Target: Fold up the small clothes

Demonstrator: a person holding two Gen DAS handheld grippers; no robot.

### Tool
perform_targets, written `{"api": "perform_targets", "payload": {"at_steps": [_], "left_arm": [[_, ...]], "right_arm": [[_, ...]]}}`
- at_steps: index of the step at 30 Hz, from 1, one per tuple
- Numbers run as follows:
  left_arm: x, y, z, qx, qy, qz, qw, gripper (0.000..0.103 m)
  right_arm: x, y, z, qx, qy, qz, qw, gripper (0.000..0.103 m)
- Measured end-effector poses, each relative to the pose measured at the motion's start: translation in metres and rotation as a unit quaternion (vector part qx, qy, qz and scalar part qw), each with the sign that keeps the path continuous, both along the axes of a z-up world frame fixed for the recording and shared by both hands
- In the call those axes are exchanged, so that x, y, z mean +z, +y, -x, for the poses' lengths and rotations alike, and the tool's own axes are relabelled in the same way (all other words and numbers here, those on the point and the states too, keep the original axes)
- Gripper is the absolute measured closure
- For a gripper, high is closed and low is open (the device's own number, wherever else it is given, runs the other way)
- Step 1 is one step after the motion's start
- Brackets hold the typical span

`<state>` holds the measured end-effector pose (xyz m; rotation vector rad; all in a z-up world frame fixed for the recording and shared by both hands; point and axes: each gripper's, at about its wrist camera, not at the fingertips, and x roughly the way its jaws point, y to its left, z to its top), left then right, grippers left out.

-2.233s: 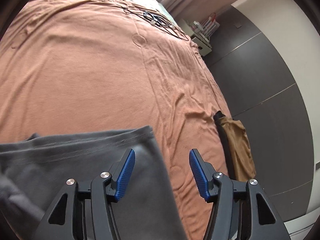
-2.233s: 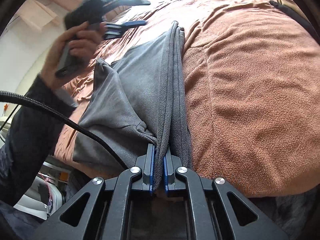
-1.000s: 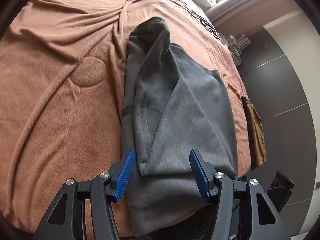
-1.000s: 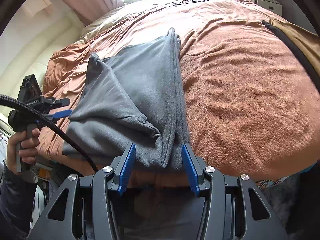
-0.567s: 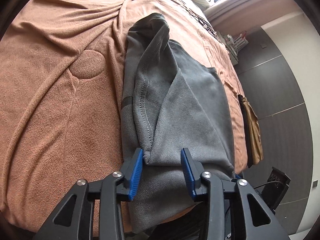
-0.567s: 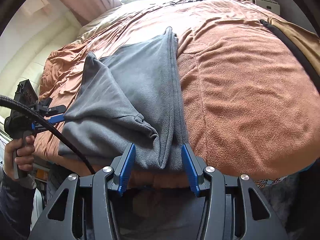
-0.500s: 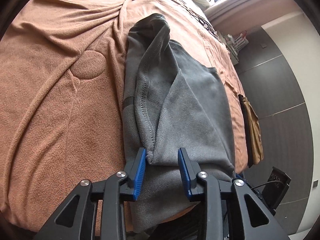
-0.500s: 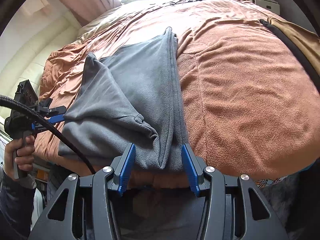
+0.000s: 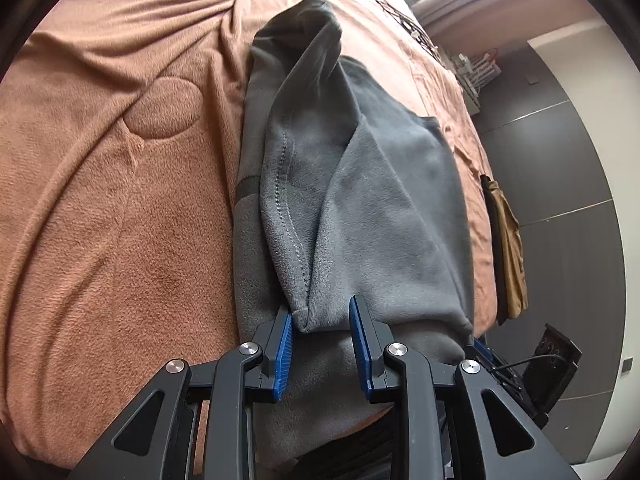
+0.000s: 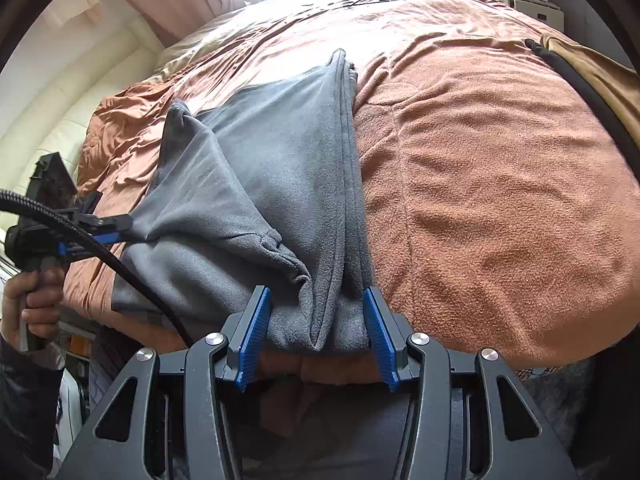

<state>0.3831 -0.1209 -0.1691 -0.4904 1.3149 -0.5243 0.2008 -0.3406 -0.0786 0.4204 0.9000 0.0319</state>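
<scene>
A grey fleece garment (image 9: 380, 200) lies folded lengthwise on the brown bed cover (image 9: 100, 200), its near end hanging over the bed edge. My left gripper (image 9: 322, 340) is half closed, and its blue pads (image 9: 285, 344) straddle the corner of the folded-over sleeve cuff without squeezing it. The right wrist view shows the same garment (image 10: 272, 168), with the left gripper (image 10: 108, 228) at its left corner. My right gripper (image 10: 316, 328) stands open, with its pads on either side of the garment's near folded edge.
A tan garment with a black edge (image 9: 508, 248) (image 10: 592, 68) lies at the bed's far side. A person's hand (image 10: 36, 300) holds the left gripper, and a black cable (image 10: 120, 268) crosses the garment's corner. Dark wardrobe panels (image 9: 560, 160) stand beyond the bed.
My right gripper, shut on the garment's edge 2.2 s ago, has opened. My left gripper came down to the sleeve corner, and its jaws have narrowed around it.
</scene>
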Motion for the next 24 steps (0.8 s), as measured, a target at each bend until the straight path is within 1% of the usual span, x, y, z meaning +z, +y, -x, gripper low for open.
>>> {"api": "perform_targets", "payload": {"at_steps": [1, 2, 3, 5, 7, 11, 14, 17, 20, 24], "left_arm": [[0.001, -0.001, -0.001, 0.0, -0.006, 0.004, 1.0, 0.092], [0.003, -0.002, -0.002, -0.002, -0.012, 0.015, 0.9998, 0.095], [0.009, -0.004, -0.003, -0.005, -0.023, 0.03, 0.9993, 0.095], [0.024, -0.008, -0.007, -0.009, -0.047, 0.035, 0.9982, 0.095], [0.041, -0.014, -0.016, -0.012, -0.067, 0.051, 0.9964, 0.095], [0.072, -0.029, -0.035, -0.012, -0.094, 0.073, 0.9928, 0.095], [0.093, -0.048, -0.049, -0.029, -0.114, 0.081, 0.9897, 0.095], [0.104, -0.066, -0.063, -0.046, -0.125, 0.079, 0.9879, 0.095], [0.11, -0.09, -0.078, -0.057, -0.129, 0.074, 0.9873, 0.095], [0.106, -0.122, -0.097, -0.075, -0.129, 0.068, 0.9865, 0.095]], "right_arm": [[0.0, -0.001, 0.001, 0.0, 0.0, -0.001, 1.0, 0.057], [0.0, -0.001, 0.001, 0.001, -0.001, -0.002, 1.0, 0.057], [-0.001, -0.002, 0.001, 0.002, -0.001, -0.003, 1.0, 0.057], [0.001, -0.003, 0.002, 0.005, -0.003, -0.004, 1.0, 0.057], [0.003, -0.003, 0.003, 0.007, -0.005, -0.006, 1.0, 0.057], [0.006, -0.006, 0.003, 0.012, -0.012, -0.011, 1.0, 0.057], [0.006, -0.01, 0.001, 0.014, -0.016, -0.015, 1.0, 0.057], [0.006, -0.016, -0.003, 0.011, -0.017, -0.023, 1.0, 0.057], [0.006, -0.024, -0.007, 0.009, -0.02, -0.033, 0.999, 0.057], [0.005, -0.032, -0.011, 0.009, -0.024, -0.047, 0.999, 0.057]]}}
